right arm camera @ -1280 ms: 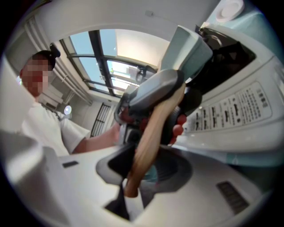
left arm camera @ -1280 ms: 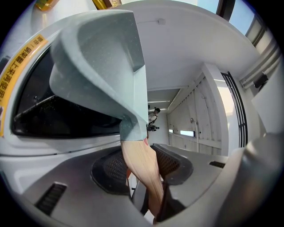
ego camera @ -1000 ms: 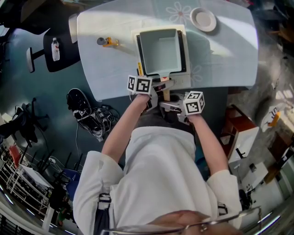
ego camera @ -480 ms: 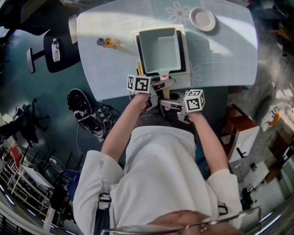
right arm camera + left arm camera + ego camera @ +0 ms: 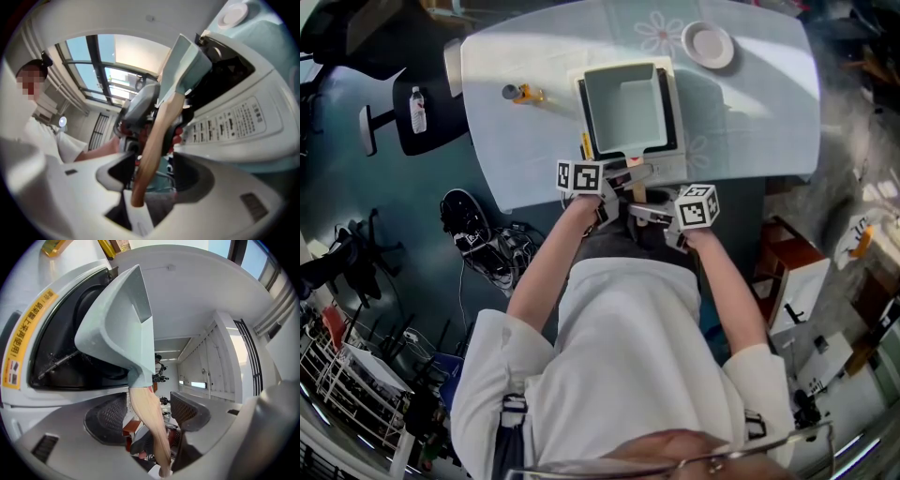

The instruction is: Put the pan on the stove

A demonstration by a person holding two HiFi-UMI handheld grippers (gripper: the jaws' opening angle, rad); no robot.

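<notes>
A pale green square pan (image 5: 623, 108) rests in the white tabletop stove (image 5: 675, 164). Its wooden handle (image 5: 636, 190) sticks out over the table's near edge. My left gripper (image 5: 619, 183) and right gripper (image 5: 649, 214) both sit at that handle from opposite sides. In the left gripper view the handle (image 5: 147, 423) runs between the jaws of the left gripper (image 5: 150, 413), which are opening with gaps beside the wood. The right gripper view shows the handle (image 5: 157, 136) between the right gripper (image 5: 147, 176) jaws, which are also opening, their pads off it.
A white plate (image 5: 708, 43) lies at the far right of the pale table (image 5: 525, 150), and a small yellow object (image 5: 523, 92) lies left of the stove. A chair holding a bottle (image 5: 417, 108) stands left of the table, with shoes and cables (image 5: 464, 220) on the floor.
Both grippers stay at the pan handle. The left gripper's marker cube has edged slightly towards the stove; the pan has not moved.
</notes>
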